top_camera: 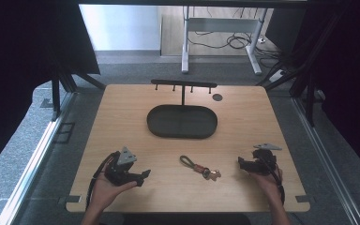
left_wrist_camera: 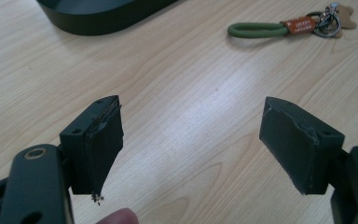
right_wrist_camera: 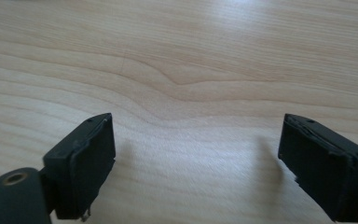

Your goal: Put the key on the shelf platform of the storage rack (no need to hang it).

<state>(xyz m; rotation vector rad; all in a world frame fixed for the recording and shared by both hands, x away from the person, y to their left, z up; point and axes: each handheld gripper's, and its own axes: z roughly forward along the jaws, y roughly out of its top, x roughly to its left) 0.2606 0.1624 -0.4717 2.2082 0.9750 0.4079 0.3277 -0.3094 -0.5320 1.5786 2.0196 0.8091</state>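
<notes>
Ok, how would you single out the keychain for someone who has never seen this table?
Start at the dark oval tray in the middle of the wooden table. Nearer the person, on bare wood, lies the keychain: a green cord loop, an orange tag and a cluster of metal rings, the one small loose item there.

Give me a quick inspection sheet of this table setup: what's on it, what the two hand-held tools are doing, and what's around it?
Surface: wooden table, light grain, no spills seen.
Job's things: keychain with green cord loop, lying flat near the front edge between the hands; dark oval tray behind it, with a hook rack rising at its far side, nothing hanging.
Clutter: small dark round disc beside the rack.
Grippers: left gripper open, holding nothing; right gripper open, over bare wood.
Cables: one trails from each gripper; loose cables on the floor behind.
Surroundings: white desk frame, black curtains on both sides.
</notes>
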